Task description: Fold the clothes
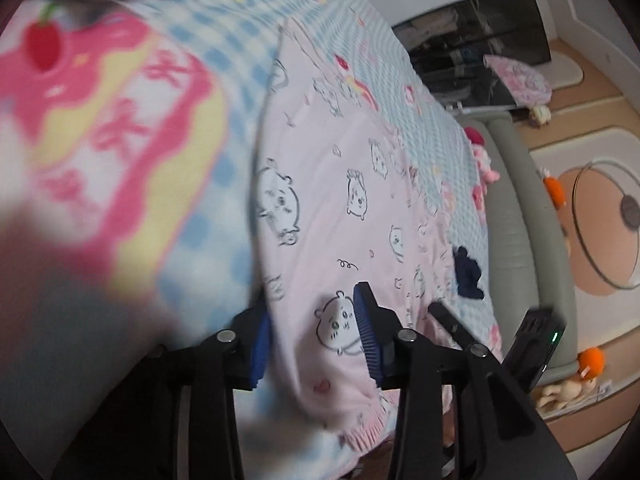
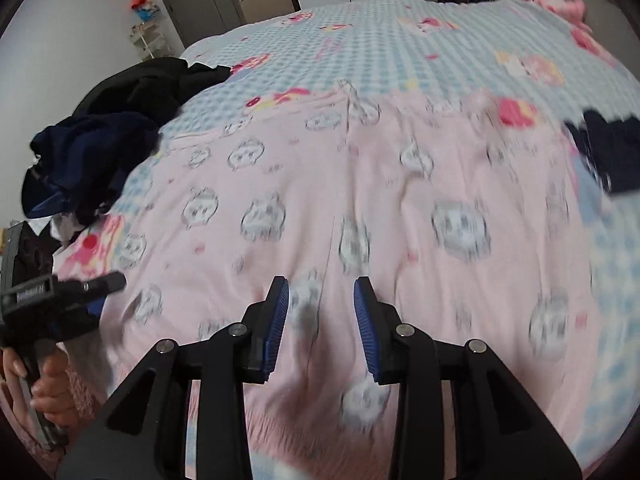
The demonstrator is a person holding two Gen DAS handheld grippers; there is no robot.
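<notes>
Soft matt cotton-like cloth on the pink garment, printed with small grey animal faces, faintly creased; frilled hem at its near edge; matt woven-looking cloth on the blue-and-white checked bed cover; dark matt cloth, crumpled, in the pile of clothes at the bed's left edge; matt black plastic on the right gripper, ribbed blue rubbery pads, shiny metal pivot pins; same finish on the left gripper.
</notes>
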